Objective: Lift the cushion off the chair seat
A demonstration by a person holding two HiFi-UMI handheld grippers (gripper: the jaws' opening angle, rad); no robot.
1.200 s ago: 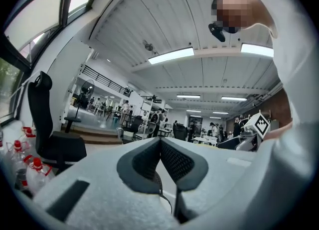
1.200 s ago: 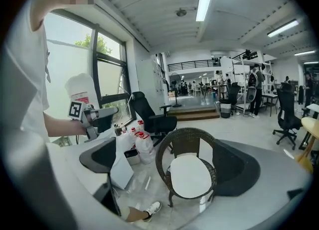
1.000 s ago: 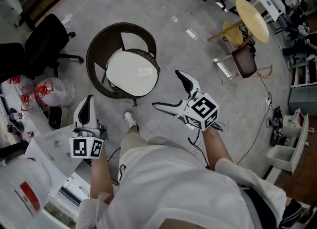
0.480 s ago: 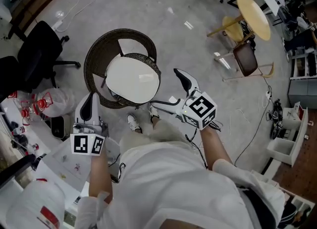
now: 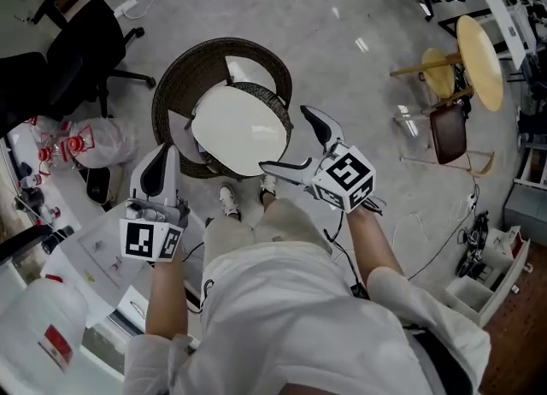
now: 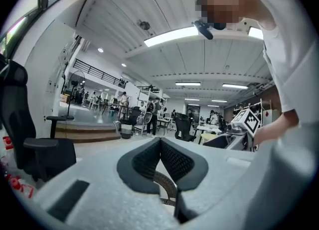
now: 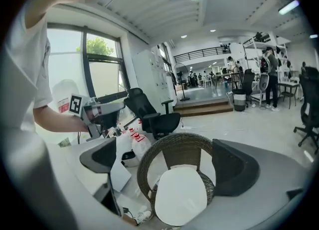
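A round white cushion (image 5: 239, 128) lies on the seat of a dark wicker tub chair (image 5: 184, 81) on the grey floor. My right gripper (image 5: 296, 147) is open, level with the cushion's right edge and held above the floor; whether it touches the cushion I cannot tell. In the right gripper view the cushion (image 7: 180, 194) and the chair (image 7: 174, 150) show between the spread jaws of that gripper (image 7: 167, 167). My left gripper (image 5: 164, 160) hangs shut and empty beside the chair's left front. In the left gripper view its pads (image 6: 160, 147) meet, pointing across the room.
A black office chair (image 5: 85, 43) stands left of the wicker chair, with plastic bags with red print (image 5: 85, 141) beside it. Papers (image 5: 94, 252) lie at the lower left. A round wooden table (image 5: 479, 38) and a brown chair (image 5: 449, 128) stand at the right. Cables trail over the floor.
The person has stepped closer to the wicker chair. The open right gripper has come up to the cushion's right edge, and the shut left gripper has risen beside the chair's left.
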